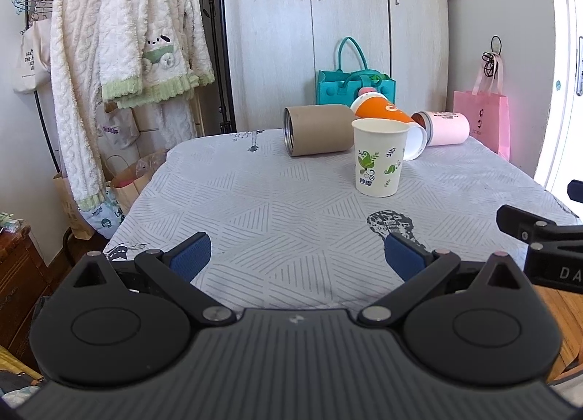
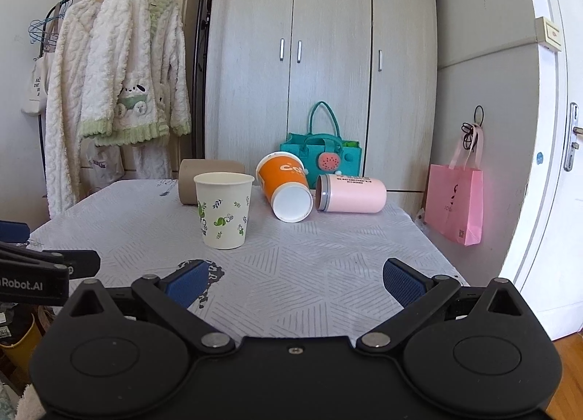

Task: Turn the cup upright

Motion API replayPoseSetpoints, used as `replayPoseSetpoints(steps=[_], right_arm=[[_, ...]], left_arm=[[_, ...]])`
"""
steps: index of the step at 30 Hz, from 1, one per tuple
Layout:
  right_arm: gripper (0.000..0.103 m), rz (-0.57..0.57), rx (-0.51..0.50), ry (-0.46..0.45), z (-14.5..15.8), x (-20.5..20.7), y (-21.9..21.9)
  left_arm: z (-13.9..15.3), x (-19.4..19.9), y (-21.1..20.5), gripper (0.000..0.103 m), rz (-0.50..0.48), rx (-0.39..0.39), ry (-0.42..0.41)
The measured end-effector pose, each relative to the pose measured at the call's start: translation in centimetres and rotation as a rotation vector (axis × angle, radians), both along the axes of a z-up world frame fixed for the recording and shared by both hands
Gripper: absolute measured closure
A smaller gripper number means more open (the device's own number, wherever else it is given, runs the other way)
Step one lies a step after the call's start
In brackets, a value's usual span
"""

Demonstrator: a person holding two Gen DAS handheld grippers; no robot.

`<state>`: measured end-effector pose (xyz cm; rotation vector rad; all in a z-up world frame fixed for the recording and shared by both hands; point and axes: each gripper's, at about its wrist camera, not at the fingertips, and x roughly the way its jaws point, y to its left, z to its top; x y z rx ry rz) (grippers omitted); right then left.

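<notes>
A white paper cup with green leaf print [image 1: 379, 157] stands upright, mouth up, on the patterned table cover [image 1: 273, 208]; it also shows in the right wrist view [image 2: 224, 210]. Behind it an orange cup [image 1: 386, 112] [image 2: 284, 186] lies on its side, its white mouth toward me. A pink tumbler [image 1: 442, 127] [image 2: 351, 193] and a brown cardboard tube [image 1: 317, 130] [image 2: 209, 175] also lie on their sides. My left gripper [image 1: 297, 257] is open and empty, over the table's near edge. My right gripper [image 2: 295, 279] is open and empty, short of the cups.
A teal felt bag [image 1: 355, 86] [image 2: 320, 148] stands behind the cups against grey wardrobe doors [image 2: 328, 55]. A pink paper bag [image 2: 455, 201] hangs at the right. Fleece robes on a rack [image 1: 120, 55] hang at the left. The table cover [image 2: 309, 267] fills the foreground.
</notes>
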<state>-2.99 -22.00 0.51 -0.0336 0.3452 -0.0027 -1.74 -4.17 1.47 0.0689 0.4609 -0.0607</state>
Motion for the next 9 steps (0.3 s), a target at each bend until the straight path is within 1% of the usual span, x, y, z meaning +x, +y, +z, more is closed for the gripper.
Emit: replayPoseSetpoints(steps=[3, 9], right_arm=[[0.0, -0.004, -0.002, -0.002, -0.02, -0.05, -0.03], [0.0, -0.006, -0.004, -0.002, 0.02, -0.01, -0.13]], left_arm=[[-0.01, -0.01, 0.12, 0.0, 0.012, 0.001, -0.002], [0.1, -0.1, 0.43, 0.0, 0.018, -0.023, 0.001]])
